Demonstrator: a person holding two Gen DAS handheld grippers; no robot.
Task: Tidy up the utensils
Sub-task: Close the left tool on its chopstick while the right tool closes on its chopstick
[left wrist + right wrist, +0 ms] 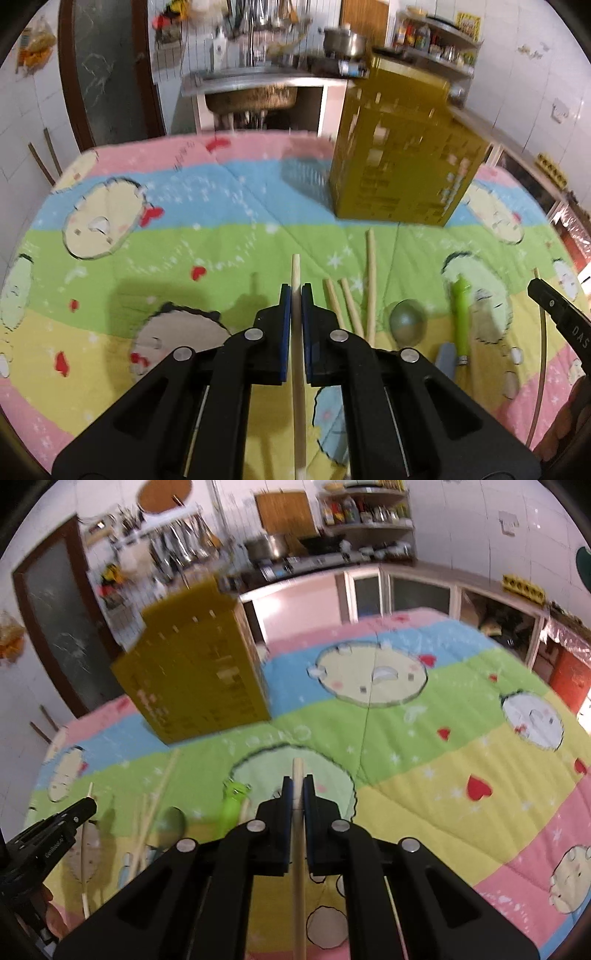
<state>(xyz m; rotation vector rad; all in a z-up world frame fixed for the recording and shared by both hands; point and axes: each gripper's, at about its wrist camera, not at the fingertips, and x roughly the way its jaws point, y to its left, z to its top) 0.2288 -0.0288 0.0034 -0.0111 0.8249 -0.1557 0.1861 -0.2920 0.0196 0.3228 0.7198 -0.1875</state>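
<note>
Left wrist view. My left claw point(296, 295) is closed on a chopstick point(296, 273). The stick runs lengthwise through the gap between the blue pads point(284, 314), its tip poking out past them and the rest trailing back under the camera. The quilt point(184, 240) covering the counter lies below. Just right of the claw, three loose sticks point(351, 306) lie on the quilt, fanned and touching near their lower ends. Further right lie a metal spoon point(408, 321), then a green-handled utensil point(460, 314). The yellow holder point(402, 155) stands beyond the claw and to its right, on the blue stripe, well apart from the gripped stick; it is blurred. My right claw's tip point(546, 295) enters at the right edge, a thin stick showing at it.

Right wrist view. My right claw point(297, 786) is likewise clamped on a second chopstick point(297, 771), centred between the pads, tip forward, shaft passing back beneath the camera. The holder point(195, 664) sits ahead and to the left, apart from the claw. Left of the claw lie the green utensil point(232, 805), spoon point(173, 823) and loose sticks point(155, 801). My left claw point(86, 806) shows at the lower left edge with its stick.
</note>
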